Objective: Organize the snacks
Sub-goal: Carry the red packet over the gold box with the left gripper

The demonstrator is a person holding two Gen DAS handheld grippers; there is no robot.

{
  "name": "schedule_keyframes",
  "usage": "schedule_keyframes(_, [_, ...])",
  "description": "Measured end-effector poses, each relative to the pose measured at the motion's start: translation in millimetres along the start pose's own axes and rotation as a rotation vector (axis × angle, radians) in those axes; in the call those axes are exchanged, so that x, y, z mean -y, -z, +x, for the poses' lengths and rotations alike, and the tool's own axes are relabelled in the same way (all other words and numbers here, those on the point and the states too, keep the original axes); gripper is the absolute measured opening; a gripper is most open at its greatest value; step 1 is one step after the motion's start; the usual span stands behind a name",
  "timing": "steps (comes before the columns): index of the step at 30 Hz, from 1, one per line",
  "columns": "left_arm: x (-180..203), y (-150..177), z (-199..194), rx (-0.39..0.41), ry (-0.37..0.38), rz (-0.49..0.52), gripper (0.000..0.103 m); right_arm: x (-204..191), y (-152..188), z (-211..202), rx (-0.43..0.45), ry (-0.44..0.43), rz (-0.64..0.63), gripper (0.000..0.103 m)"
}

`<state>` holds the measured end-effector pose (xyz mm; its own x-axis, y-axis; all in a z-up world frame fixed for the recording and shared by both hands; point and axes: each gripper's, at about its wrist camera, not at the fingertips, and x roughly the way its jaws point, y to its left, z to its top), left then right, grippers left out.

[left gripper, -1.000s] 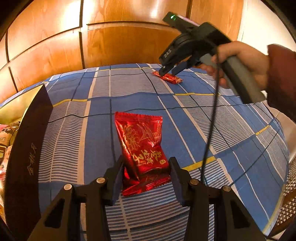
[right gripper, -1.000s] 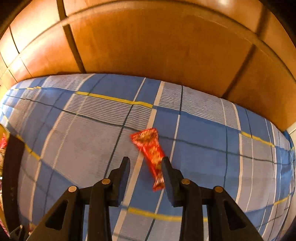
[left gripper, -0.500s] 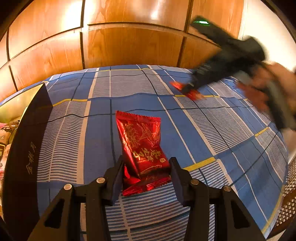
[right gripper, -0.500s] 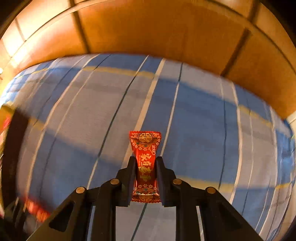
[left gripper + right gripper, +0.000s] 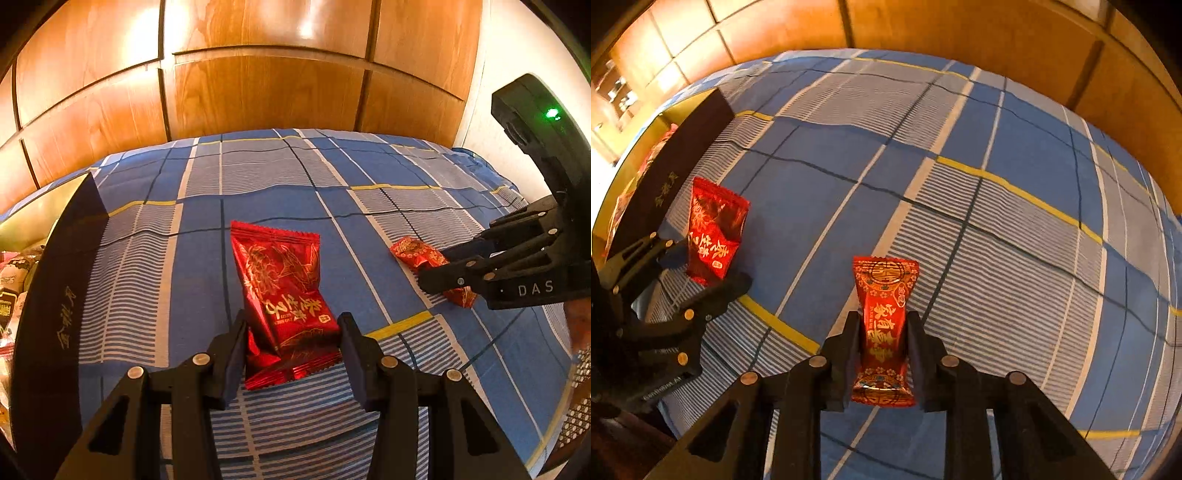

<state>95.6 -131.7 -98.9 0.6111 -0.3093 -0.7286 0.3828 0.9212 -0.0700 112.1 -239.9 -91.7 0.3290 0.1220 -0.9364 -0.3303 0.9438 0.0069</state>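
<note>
warm dim light, glare on wood panels [image 5: 258, 92], fisheye-bent edges.

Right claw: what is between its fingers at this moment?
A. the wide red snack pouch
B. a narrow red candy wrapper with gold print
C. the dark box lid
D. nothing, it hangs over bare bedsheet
B: in the right wrist view the narrow red candy sits upright between the fingers of the right claw, whose jaws are opening slightly; the wide red pouch is at the left claw instead.

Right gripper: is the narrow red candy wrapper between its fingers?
Yes: the narrow red candy wrapper sits clamped between the right gripper fingers.
</note>
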Motion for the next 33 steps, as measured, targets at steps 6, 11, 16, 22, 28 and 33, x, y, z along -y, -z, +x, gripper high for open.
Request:
schedule_keyframes(6, [2.0,1.1,-0.5,0.001,-0.018,0.012,0.049,-12.9,11.4,-4.8,0.026,0.072,-0.067,0.025])
schedule_keyframes(11, [2.5,1.2,-0.2,0.004,-0.024,0.016,0.049,-25.0,8.9,-2.3,0.043,0.103,-0.089,0.023])
schedule_keyframes(16, [2.3,1.4,0.1,0.004,-0.025,0.017,0.049,-22.5,9.5,-6.5,0.039,0.088,-0.069,0.024])
schedule_keyframes(22, [0.8,0.7,-1.9,-0.004,-0.028,0.004,0.046,-21.2,2.8,-1.4,0.053,0.094,-0.095,0.024])
schedule_keyframes(28, [-7.1,-10.2,-20.2,-0.011,-0.060,-0.063,0.046,-27.2,5.2,-2.5,0.080,0.105,-0.124,0.024])
schedule_keyframes(33, [-11.7,-17.6,-43.6,0.010,-0.088,-0.088,0.046,-32.9,7.2,-3.6,0.099,0.120,-0.144,0.024])
